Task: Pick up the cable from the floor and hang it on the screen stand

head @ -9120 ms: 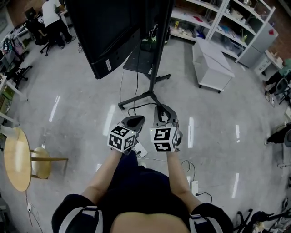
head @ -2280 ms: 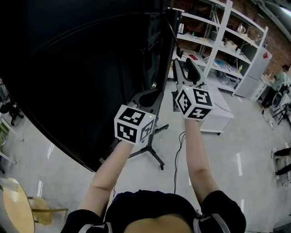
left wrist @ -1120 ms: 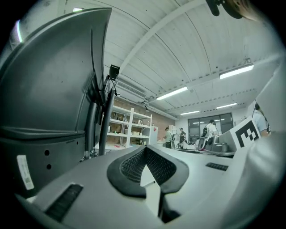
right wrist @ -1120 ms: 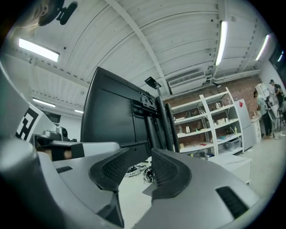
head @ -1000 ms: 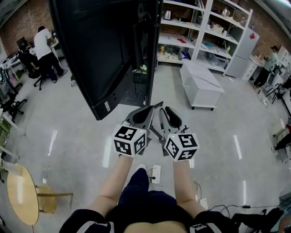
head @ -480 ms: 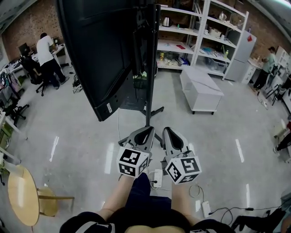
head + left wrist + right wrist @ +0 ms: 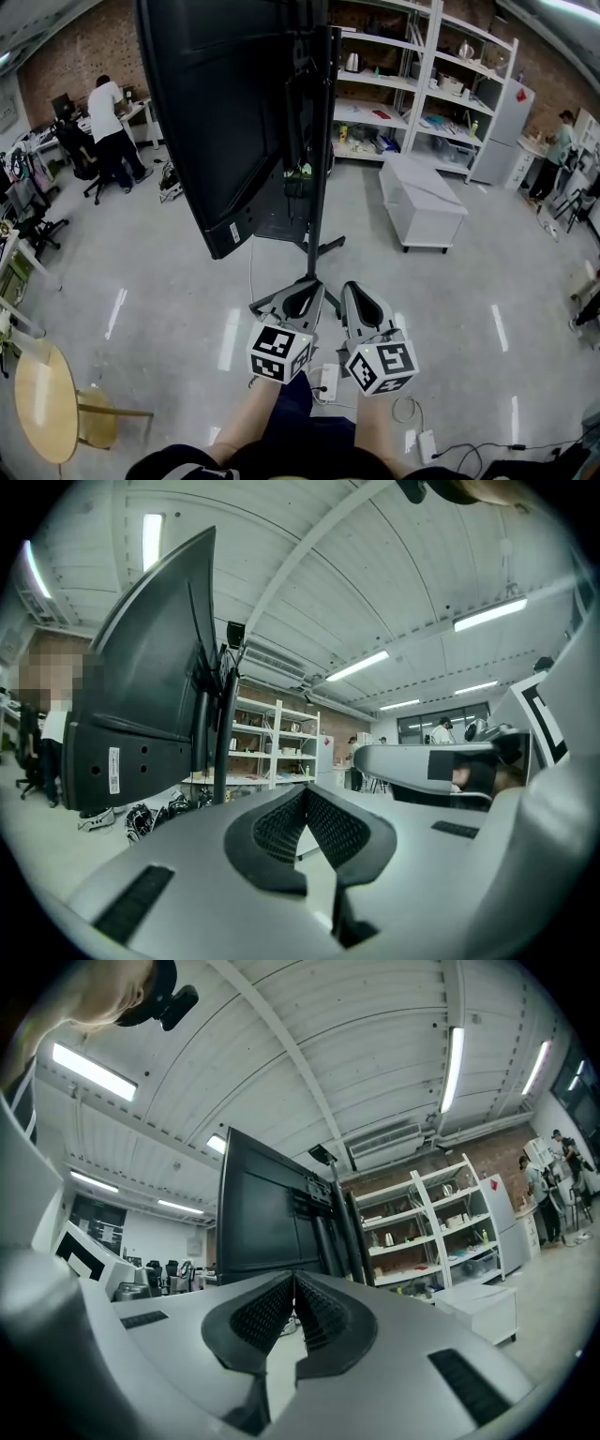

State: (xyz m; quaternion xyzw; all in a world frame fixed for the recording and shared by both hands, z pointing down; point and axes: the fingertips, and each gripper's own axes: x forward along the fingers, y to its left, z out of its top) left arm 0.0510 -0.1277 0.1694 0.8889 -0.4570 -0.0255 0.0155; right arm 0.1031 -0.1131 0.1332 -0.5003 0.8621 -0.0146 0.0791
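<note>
While the two grippers sit side by side and well clear of it, the black screen (image 7: 234, 112) on its screen stand (image 7: 324, 141) rises ahead of both pairs of jaws. The stand's post stands beyond the jaw tips, and the screen spreads up and away to the left of the left jaws. A low white cabinet (image 7: 422, 206) stands on the floor (image 7: 159, 309), farther off and to the right of the right jaws.

The left gripper (image 7: 305, 791) has its jaws together, ribbed pads meeting at the tips with nothing caught between them. The right gripper (image 7: 292, 1277) has just been closing. Its pads now meet at the tips as well, and it holds nothing.

A white power strip (image 7: 325, 380) lies on the floor back from the jaws, between the two marker cubes. One thin cable (image 7: 251, 267) hangs from the screen's lower edge, just ahead and left of the left jaws. Neither gripper touches it, and I cannot tell where its lower end lies.
</note>
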